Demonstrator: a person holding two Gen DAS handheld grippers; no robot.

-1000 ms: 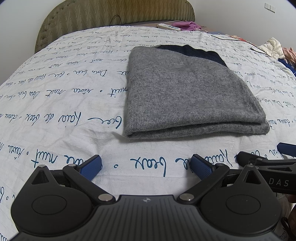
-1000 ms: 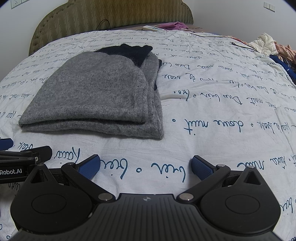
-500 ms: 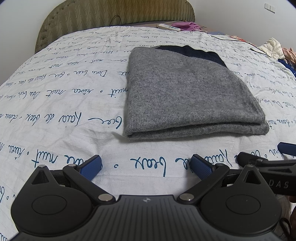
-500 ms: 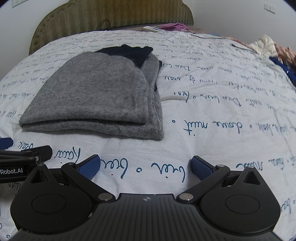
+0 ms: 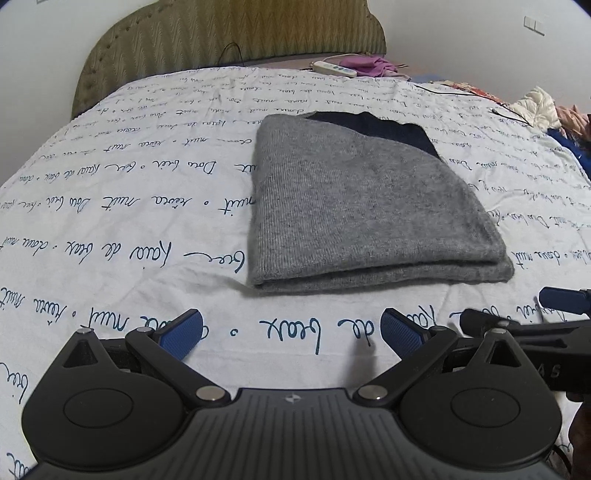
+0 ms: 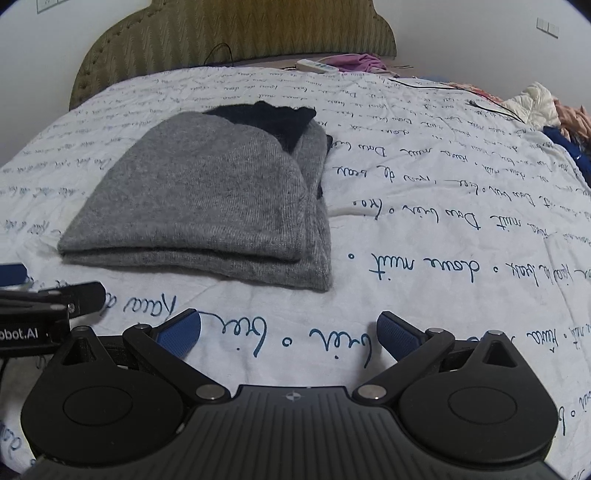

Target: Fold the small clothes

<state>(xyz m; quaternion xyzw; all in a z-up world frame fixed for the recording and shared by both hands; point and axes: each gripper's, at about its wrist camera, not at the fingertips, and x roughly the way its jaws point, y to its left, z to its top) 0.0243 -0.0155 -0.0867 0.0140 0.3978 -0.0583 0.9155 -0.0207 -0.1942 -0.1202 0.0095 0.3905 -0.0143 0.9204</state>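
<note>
A grey knit garment [image 5: 362,206] with a dark navy part at its far end lies folded flat on the bed; it also shows in the right wrist view [image 6: 214,206]. My left gripper [image 5: 291,332] is open and empty, just in front of the garment's near folded edge. My right gripper [image 6: 288,332] is open and empty, in front of the garment's near right corner. Each gripper shows at the edge of the other's view, the right gripper [image 5: 561,317] and the left gripper [image 6: 48,302].
The white bedsheet [image 5: 110,206] with blue script covers the bed. A green headboard [image 5: 229,33] stands at the far end. A power strip [image 5: 334,68] and pink cloth [image 5: 369,62] lie by it. A clothes pile [image 6: 546,110] sits at the right edge.
Both grippers have shifted very slightly; the garment lies as before and both grippers stay open.
</note>
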